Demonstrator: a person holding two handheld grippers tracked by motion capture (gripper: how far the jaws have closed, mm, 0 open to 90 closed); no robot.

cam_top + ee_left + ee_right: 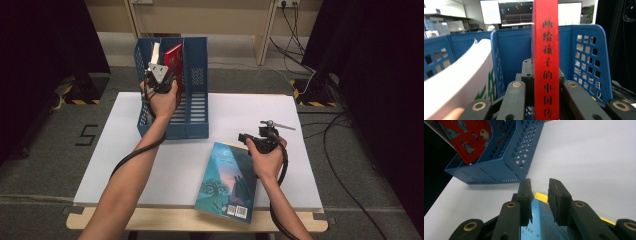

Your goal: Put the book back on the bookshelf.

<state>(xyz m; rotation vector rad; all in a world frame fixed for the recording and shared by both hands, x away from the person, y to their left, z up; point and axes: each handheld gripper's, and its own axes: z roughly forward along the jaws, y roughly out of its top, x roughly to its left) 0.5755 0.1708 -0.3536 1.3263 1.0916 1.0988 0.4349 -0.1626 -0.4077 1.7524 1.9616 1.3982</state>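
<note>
Your left gripper [161, 76] has its jaws clamped on the spine of the thin red hardcover book [545, 60]. The book stands upright between them, its long axis running straight up from the jaws, over the blue plastic slotted file rack [196, 105]. Seen along those jaws, the slot's perforated wall stands just to the right of the book, and a white-paged book [461, 82] leans in the neighbouring slot to the left. So the lowering looks like a straight drop along the spine, with the book kept parallel to the divider.

Your right gripper [540, 200] holds nothing; its jaws are partly open, hovering above the top edge of the teal illustrated paperback [227, 181] lying flat on the white table [300, 150]. That book stretches back beneath the jaws towards you, nearer to this hand.
</note>
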